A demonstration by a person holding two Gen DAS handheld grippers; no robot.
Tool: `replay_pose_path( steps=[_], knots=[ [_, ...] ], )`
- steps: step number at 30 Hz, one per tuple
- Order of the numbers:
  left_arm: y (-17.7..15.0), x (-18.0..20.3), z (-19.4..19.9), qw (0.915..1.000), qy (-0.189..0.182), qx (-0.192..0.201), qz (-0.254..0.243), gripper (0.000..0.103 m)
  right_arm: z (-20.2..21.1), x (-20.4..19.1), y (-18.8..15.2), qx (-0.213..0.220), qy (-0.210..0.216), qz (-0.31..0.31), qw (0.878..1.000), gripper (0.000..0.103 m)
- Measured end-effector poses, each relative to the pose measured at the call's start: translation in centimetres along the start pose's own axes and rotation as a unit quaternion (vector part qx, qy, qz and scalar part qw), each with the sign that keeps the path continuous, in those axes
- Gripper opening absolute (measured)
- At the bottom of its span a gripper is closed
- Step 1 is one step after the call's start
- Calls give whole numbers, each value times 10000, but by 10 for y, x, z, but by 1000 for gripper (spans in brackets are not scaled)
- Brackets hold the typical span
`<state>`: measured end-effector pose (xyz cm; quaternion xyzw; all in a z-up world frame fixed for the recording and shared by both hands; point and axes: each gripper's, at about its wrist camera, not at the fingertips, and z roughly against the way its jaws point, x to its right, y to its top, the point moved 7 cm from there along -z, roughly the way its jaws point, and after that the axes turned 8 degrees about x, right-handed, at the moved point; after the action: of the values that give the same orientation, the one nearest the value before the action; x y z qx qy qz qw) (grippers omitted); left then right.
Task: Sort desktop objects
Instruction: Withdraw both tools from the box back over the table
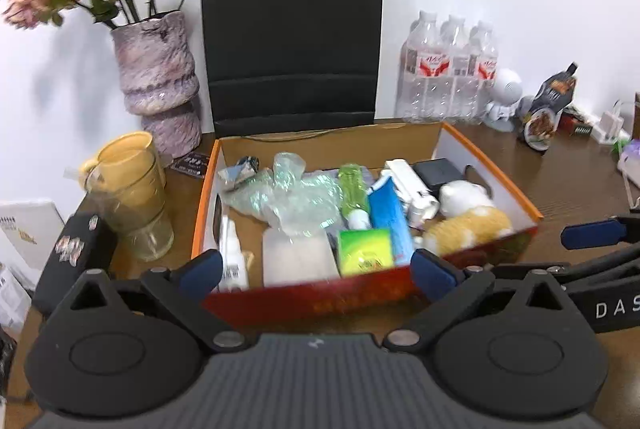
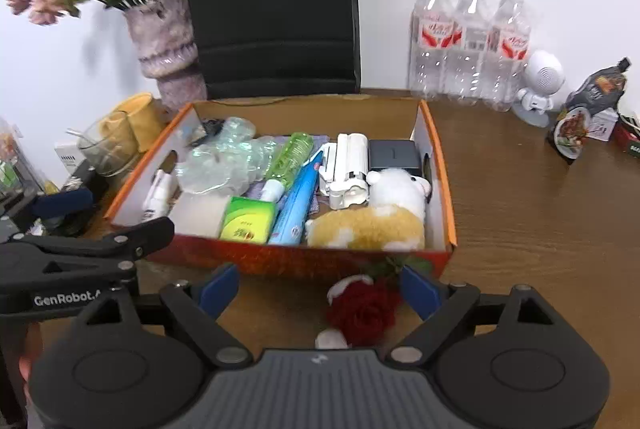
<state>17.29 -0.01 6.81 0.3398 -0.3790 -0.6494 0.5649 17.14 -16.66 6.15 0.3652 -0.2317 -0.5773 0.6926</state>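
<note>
A cardboard box (image 1: 494, 169) with an orange rim and a red front wall stands on the brown desk, packed with items. Among them are a yellow-and-white plush toy (image 1: 468, 229), a green packet (image 1: 364, 251), a blue tube (image 1: 390, 221), a green bottle (image 1: 352, 189) and crumpled plastic (image 1: 288, 197). My left gripper (image 1: 316, 271) is open just before the box's front wall, holding nothing. My right gripper (image 2: 320, 291) is open in front of the same box (image 2: 440, 165). A red rose (image 2: 364, 313) lies on the desk between its fingers, and the pads stand clear of it.
Behind the box stand a black paper bag (image 1: 292, 29), a purple vase of dried roses (image 1: 156, 77) and a pack of water bottles (image 1: 448, 69). A yellow cup and a glass (image 1: 128, 197) sit left of the box. A white figurine (image 2: 538, 85) and a snack packet (image 2: 588, 109) are at the right.
</note>
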Motion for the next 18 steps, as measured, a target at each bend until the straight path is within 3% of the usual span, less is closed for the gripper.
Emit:
replay_pose_path(
  steps=[3,6,12,18],
  knots=[
    [-17,3,22,9998,-83,35,175,103,25,-2,-17,375,-6,103,9992,98],
    [-41,5,44,9995,-28,46,311,103,42,2,-47,610,-26,27,9981,99],
    [-115,12,82,9989,-22,101,467,103,55,15,-123,552,-78,-424,9975,99],
    [-146,28,77,9998,-126,64,164,103,44,13,-147,725,-273,-392,9962,99]
  ],
)
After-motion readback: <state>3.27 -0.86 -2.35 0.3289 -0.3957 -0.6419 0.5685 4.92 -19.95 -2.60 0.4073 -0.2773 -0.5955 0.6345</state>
